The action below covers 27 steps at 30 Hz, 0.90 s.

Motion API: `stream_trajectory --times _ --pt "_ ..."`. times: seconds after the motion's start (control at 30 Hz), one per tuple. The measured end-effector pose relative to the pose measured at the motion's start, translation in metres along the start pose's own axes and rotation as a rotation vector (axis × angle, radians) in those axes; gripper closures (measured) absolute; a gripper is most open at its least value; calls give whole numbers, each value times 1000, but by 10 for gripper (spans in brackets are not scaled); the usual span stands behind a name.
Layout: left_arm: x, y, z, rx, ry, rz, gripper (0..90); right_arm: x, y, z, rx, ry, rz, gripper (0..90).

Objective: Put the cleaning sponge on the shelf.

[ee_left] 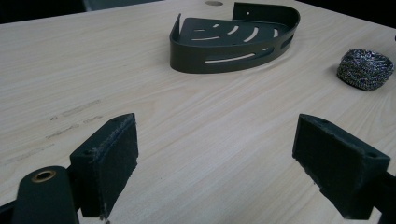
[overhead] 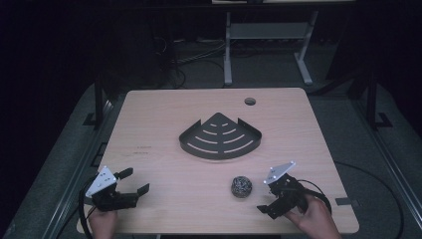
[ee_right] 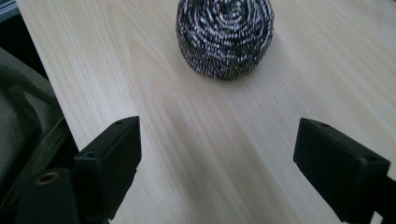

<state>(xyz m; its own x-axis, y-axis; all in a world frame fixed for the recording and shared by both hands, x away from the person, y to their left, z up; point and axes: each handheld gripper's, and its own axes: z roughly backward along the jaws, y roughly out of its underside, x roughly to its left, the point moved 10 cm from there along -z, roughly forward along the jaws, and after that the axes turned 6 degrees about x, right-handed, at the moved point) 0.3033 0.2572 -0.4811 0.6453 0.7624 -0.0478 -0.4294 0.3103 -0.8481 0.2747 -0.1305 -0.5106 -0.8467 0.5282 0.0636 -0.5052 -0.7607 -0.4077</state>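
Note:
A dark metal corner basket (overhead: pixel 220 137) with curved slots sits in the middle of the light wooden table (overhead: pixel 164 119). A round steel-wool scrubber (overhead: pixel 241 186) lies nearer the front, to the right of centre. My left gripper (overhead: pixel 135 180) rests low at the front left, open and holding nothing. In the left gripper view the basket (ee_left: pixel 233 42) lies ahead and the scrubber (ee_left: pixel 365 69) is at the right edge, beyond the open left gripper (ee_left: pixel 219 154). My right gripper (overhead: pixel 263 195) is open just right of the scrubber. In the right gripper view the scrubber (ee_right: pixel 225 35) lies a short way ahead of the open right gripper (ee_right: pixel 217 158).
A round cable hole (overhead: pixel 250 101) is near the table's far edge. The table's front edge (ee_right: pixel 51 93) runs close to my right gripper's left jaw. A white desk frame (overhead: pixel 268 35) and cables stand on the dark floor beyond.

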Motion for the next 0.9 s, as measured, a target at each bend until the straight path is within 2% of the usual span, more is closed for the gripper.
stream_trajectory --times 0.43,0.9 --pt "0 -1 1 -6 -3 0 137 1 -21 1 22 -5 57 147" --pt "0 -1 2 -10 -2 -1 137 -2 -33 -4 49 -18 71 147"
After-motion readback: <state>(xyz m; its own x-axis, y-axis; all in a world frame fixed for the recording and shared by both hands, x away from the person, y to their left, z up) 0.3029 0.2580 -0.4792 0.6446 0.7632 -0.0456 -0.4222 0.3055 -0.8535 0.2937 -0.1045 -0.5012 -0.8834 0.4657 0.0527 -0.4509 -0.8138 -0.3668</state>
